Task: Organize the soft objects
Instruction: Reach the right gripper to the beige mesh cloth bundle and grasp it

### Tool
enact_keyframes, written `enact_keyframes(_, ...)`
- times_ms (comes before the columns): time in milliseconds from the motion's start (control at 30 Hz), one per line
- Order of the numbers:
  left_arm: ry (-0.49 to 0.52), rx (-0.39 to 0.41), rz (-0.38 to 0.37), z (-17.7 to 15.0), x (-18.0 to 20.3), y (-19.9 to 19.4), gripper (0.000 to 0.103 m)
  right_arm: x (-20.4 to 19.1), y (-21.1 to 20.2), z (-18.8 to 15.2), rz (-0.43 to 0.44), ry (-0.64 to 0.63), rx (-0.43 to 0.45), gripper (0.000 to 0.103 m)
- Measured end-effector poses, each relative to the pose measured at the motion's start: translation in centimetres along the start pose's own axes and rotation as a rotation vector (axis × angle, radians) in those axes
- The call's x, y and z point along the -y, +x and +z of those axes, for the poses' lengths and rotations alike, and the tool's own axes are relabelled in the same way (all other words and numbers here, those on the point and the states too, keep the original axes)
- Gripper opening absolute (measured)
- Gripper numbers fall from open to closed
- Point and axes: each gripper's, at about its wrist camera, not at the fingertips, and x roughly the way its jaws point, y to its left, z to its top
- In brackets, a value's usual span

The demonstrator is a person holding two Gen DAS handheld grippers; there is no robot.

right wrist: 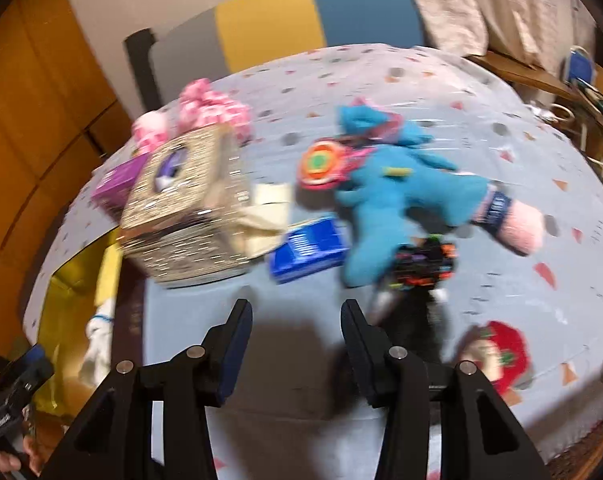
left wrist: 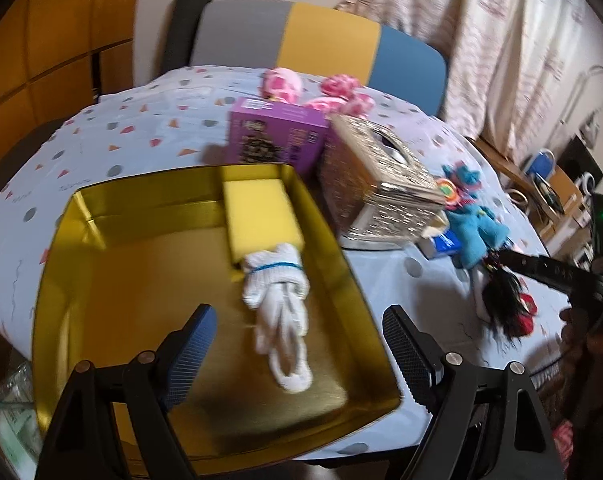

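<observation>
Gold-coloured tin tray (left wrist: 101, 280) at the bench's near left edge already holds white knitted gloves (left wrist: 279, 300) and a yellow sponge (left wrist: 257, 212). Left claw (left wrist: 297, 352) hovers over the tray, jaws wide, holding nothing. Right claw (right wrist: 295, 344) hangs above the patterned bench cloth (right wrist: 501, 160), jaws moderately apart, also holding nothing. Blue plush toy (right wrist: 397, 196) lies ahead and slightly right of the right claw, long axis running across the view, pink foot to the right. Right claw appears the nearer. Black-haired doll (right wrist: 417, 320) lies just beside its right finger.
</observation>
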Motion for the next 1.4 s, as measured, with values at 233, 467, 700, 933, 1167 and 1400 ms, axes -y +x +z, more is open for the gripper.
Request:
enact_keyframes(233,0.068,-0.037,-0.049,-0.3,3.1,1.0,0.085,1.1,1.4,1.2,-0.049,-0.079,-0.001,0.047)
enact_keyframes(467,0.091,-0.082,-0.069,-0.6,4.5,2.0,0.085,-1.6,4.4,3.3,-0.036,-0.293,-0.001,0.046)
enact_keyframes(700,0.070,-0.094,-0.081,0.1,4.5,2.5,0.085,-3.3,7.8,4.6,-0.005,-0.451,-0.043,0.046)
enact_keyframes(933,0.068,-0.114,-0.084,0.6,4.9,3.3,0.085,-4.4,10.5,5.0,0.007,-0.552,-0.058,0.037)
enact_keyframes(1167,0.073,-0.134,-0.083,0.7,5.4,4.1,0.085,-4.4,10.5,4.9,0.015,-0.570,-0.030,0.010)
enact_keyframes(1400,0.123,-0.134,-0.095,0.9,6.8,4.3,0.085,-2.3,7.1,5.9,-0.013,-0.459,0.017,0.005)
